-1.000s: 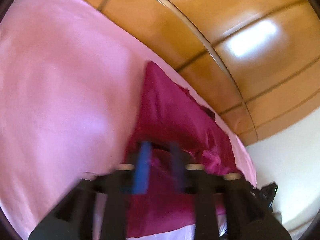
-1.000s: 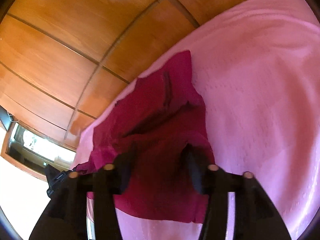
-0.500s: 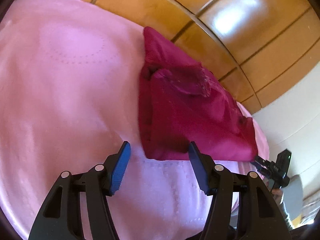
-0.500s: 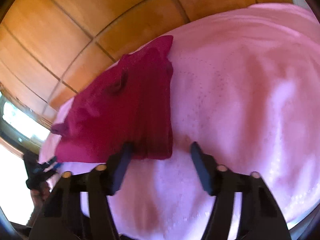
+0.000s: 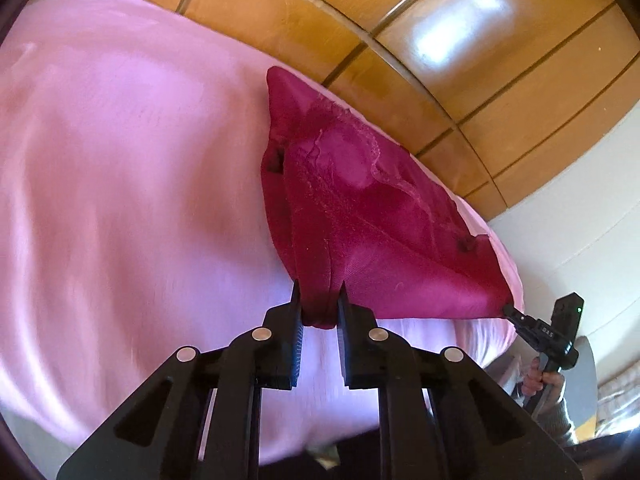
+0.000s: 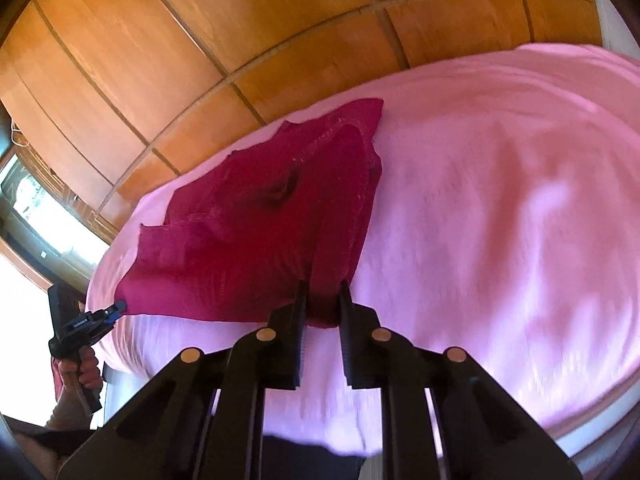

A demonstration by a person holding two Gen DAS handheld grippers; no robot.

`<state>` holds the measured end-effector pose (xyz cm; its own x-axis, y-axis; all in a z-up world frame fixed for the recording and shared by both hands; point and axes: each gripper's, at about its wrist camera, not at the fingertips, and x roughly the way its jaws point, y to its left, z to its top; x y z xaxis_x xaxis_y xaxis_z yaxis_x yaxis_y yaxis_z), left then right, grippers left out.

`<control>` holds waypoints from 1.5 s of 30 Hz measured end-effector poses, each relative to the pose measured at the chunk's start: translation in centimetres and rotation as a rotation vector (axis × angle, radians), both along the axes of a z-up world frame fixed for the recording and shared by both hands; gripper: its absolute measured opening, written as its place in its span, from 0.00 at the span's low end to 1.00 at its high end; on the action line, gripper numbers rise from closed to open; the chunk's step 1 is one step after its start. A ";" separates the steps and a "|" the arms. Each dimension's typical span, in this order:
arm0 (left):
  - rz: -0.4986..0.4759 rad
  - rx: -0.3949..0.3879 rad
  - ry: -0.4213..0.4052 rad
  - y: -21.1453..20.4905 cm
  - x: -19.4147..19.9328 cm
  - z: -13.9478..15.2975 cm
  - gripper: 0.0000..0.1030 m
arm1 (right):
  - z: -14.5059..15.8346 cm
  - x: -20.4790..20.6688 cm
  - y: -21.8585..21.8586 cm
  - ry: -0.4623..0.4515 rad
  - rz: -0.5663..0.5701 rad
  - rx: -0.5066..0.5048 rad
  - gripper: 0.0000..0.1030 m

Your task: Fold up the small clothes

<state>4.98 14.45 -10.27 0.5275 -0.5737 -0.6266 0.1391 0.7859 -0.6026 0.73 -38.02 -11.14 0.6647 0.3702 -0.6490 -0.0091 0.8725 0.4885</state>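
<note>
Left gripper (image 5: 319, 300) is clamping one near corner of the crimson garment (image 5: 360, 208); right gripper (image 6: 323, 294) is clamping the other near corner. Garment is lying folded on the pink bedsheet (image 5: 120, 184), stretching from the near edge toward the far edge, beside the wooden wardrobe panels (image 6: 180, 40)

I am viewing a magenta garment (image 5: 360, 220) of soft matt knit cloth, finely ribbed, with rougher lace-like trim at its far edge. I am seeing it lying on a pink bedsheet (image 5: 120, 180) of smooth, faintly lustrous cloth. The left gripper (image 5: 318, 300) and right gripper (image 6: 322, 296) are showing matt black plastic with dull metal rivets. The wood panelling (image 6: 160, 40) is gleaming, smooth and varnished.
</note>
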 end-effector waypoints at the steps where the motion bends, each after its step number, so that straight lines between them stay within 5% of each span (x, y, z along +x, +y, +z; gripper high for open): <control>1: -0.003 0.004 0.009 0.0 -0.7 -0.1 0.13 | -0.4 -0.5 0.0 0.021 -0.003 0.007 0.13; 9: -0.019 0.072 0.096 -0.8 -4.9 -1.7 0.15 | -2.0 -2.8 -0.6 0.139 -0.011 -0.035 0.11; 12: -0.004 0.107 0.047 -0.6 -3.3 -0.3 0.32 | -0.3 -1.7 -0.8 0.091 -0.019 -0.072 0.15; 15: 0.009 0.114 -0.004 -0.9 -1.1 0.8 0.42 | 1.4 0.5 -0.8 0.021 -0.043 -0.103 0.44; 23: -0.001 0.170 -0.053 -1.4 6.8 0.2 0.42 | 2.4 7.6 0.0 -0.040 -0.029 -0.199 0.44; 25: -0.010 0.168 -0.070 -1.1 7.4 -0.1 0.40 | 2.2 8.7 0.1 -0.046 -0.016 -0.201 0.39; 26: -0.005 0.176 -0.076 -1.2 7.8 -0.2 0.35 | 2.1 9.3 0.5 -0.041 0.001 -0.210 0.35; 28: -0.017 0.184 -0.086 -1.5 8.0 -0.2 0.09 | 1.9 9.6 1.2 -0.033 0.014 -0.247 0.15; 30: 0.002 0.198 -0.112 -1.3 7.6 0.1 0.07 | 2.0 9.1 1.0 -0.036 0.010 -0.260 0.07; 38: 0.030 0.209 -0.225 -0.6 3.7 3.4 0.07 | 6.9 4.4 0.1 -0.139 -0.005 -0.195 0.05; 45: 0.066 0.215 -0.297 -0.2 5.6 6.1 0.07 | 9.6 8.6 0.2 -0.199 -0.015 -0.178 0.05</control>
